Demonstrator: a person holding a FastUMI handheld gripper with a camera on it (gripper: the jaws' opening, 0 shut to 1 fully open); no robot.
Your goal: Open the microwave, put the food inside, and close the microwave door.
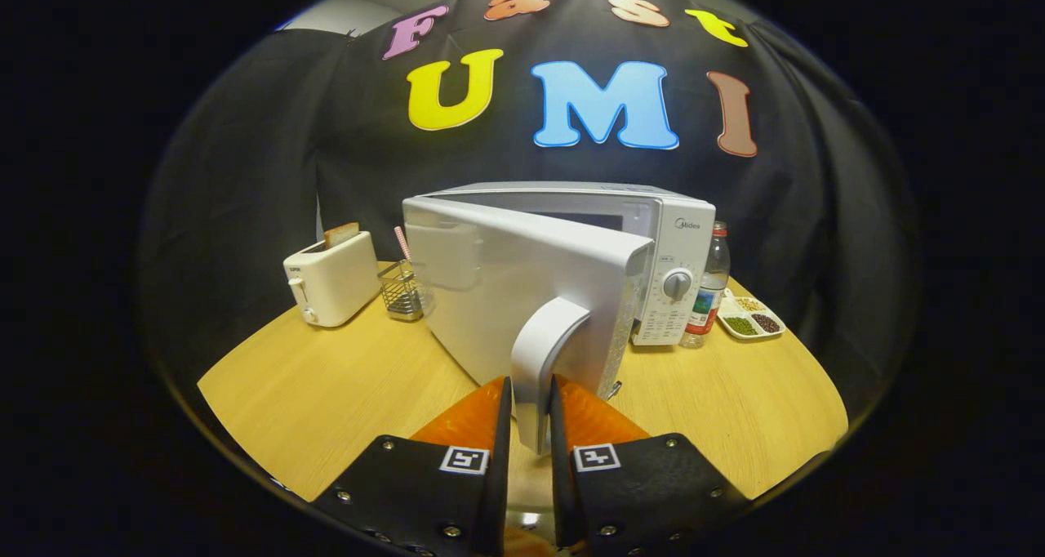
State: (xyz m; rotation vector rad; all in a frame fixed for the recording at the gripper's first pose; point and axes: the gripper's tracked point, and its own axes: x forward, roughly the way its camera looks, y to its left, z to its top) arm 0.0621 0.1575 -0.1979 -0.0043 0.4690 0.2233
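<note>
In the gripper view, the tongs [531, 406] are pinching the handle [543, 361] of the microwave door [522, 296], one finger pressed against each side of the curved white grip. The door stands partly open, swung out toward the tongs, with its hinge side away to the left and its handle edge nearest the fingers. Beyond the door sits the white microwave [653, 214] itself on the round wooden desk [326, 385]; its control panel with a round dial [677, 284] shows just right of the door's edge, ahead of the right finger. A sliver of the oven's opening is visible above the door's top edge, too narrow to tell what is inside.

Beyond the tongs to the left, a white toaster [331, 278] stands on the desk with a slice of bread [341, 233] sticking up from its slot. Between the toaster and the door is a small wire basket [401, 291] holding a pink-striped straw [402, 242].

To the right, just beside the microwave's panel, stands a clear plastic bottle [712, 283] with a red cap. Further right lies a white divided dish [751, 316] holding beans and grains in separate compartments.
</note>
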